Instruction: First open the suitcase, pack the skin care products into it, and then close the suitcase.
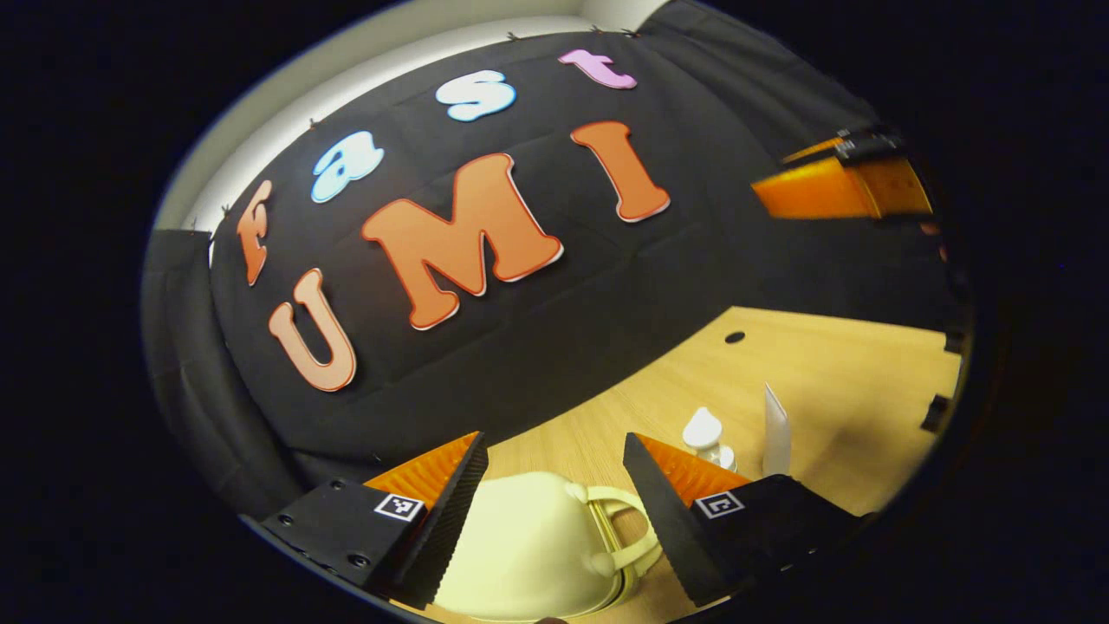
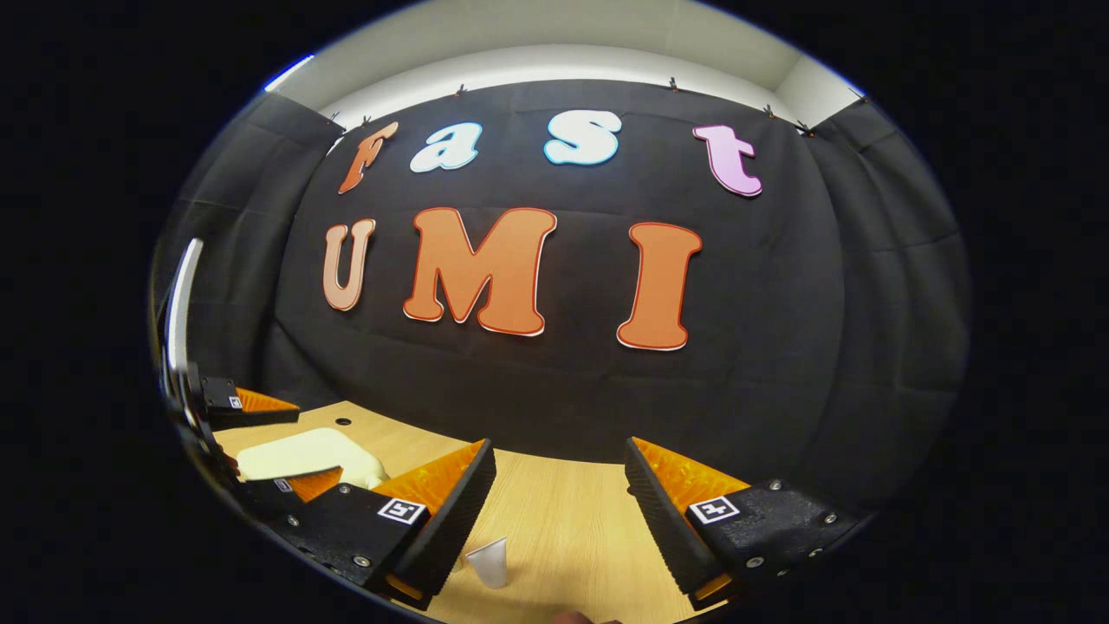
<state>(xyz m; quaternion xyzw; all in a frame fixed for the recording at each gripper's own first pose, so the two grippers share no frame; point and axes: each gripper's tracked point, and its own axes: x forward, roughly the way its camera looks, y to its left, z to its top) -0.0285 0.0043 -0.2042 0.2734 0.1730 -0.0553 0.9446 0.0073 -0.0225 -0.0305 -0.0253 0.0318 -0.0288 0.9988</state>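
1. My left gripper (image 1: 554, 485) hangs over the cream suitcase (image 1: 528, 546), fingers apart and gripping nothing; its lid looks closed.
2. My right gripper (image 2: 559, 490) is also spread wide, empty.
3. The skin care products (image 1: 706, 433) stand on the desk (image 1: 849, 390) just beside the suitcase; opening, packing and closing all seem left.

Wooden table (image 2: 563, 511) with a round hole (image 1: 734, 337).

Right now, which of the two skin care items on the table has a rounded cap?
The small white bottle beside the suitcase handle. Its cap is rounded like a dome, while the white tube just right of it stands tall, flat and pointed.
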